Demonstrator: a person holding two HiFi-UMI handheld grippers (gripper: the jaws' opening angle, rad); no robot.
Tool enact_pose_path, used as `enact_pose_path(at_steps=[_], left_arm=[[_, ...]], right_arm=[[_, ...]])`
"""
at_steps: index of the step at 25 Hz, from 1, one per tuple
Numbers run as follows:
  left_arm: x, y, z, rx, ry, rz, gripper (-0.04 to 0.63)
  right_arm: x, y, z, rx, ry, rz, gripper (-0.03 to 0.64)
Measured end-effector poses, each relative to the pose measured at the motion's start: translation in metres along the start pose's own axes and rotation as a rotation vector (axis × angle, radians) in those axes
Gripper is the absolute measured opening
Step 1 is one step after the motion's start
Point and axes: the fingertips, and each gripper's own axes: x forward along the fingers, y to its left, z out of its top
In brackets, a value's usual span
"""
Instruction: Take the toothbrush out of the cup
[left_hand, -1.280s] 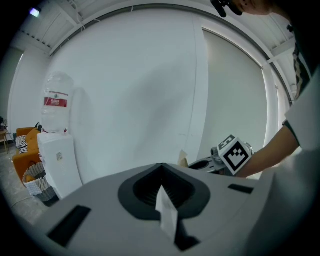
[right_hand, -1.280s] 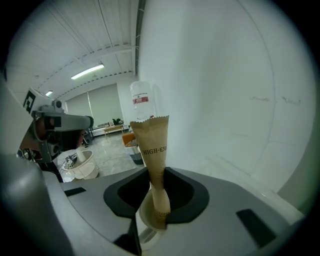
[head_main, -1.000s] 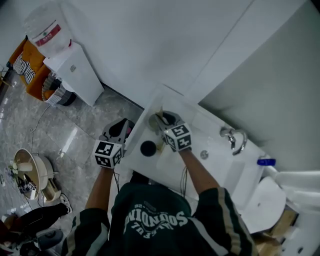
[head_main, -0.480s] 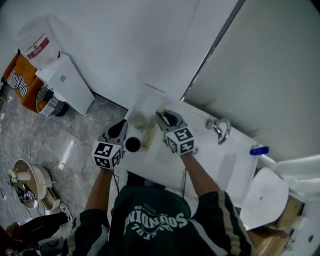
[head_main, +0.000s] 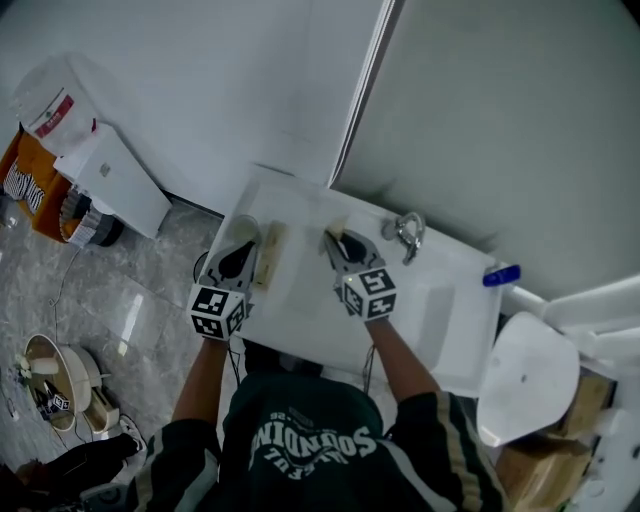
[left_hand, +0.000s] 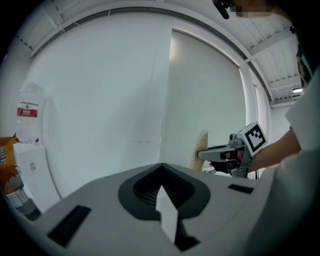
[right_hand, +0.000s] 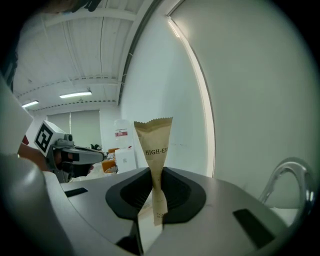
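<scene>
The toothbrush (right_hand: 154, 145) is wrapped in a brown paper packet, and it stands up straight between the jaws of the right tool (head_main: 340, 245). Those jaws are closing and they pinch the packet low down, so its top sticks up in the air. In the left gripper view you can see the packet held up in front of the wall. There is no cup around it, and I cannot find the cup in any view. So I think the main job is done, because the toothbrush looks to be out of the cup. What may be left is to put it down somewhere safe on the bench (head_main: 300, 315). The left tool (head_main: 242, 252) is over the left side of the bench. Its jaws are pulled close together and nothing is between them. Just beside it a long pale thing (head_main: 270, 255) lies flat on the bench, and I cannot tell what it is. The tap (head_main: 405, 232) is at the back of the bench, to the right of the right tool
</scene>
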Motion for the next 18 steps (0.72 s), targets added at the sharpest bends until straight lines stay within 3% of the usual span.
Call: enact_pose_path(at_steps=[8,18], left_arm=[[0.01,-0.051,-0.006,0.007,0.002,-0.023,0.0],[0.011,-0.072,-0.008,0.01,-0.001,-0.012,0.0]], right_arm=[[-0.047,-0.02,-0.018,-0.015,0.008,-0.026,0.043],[-0.063,-0.028,-0.021,-0.019,-0.006,-0.009,0.043]])
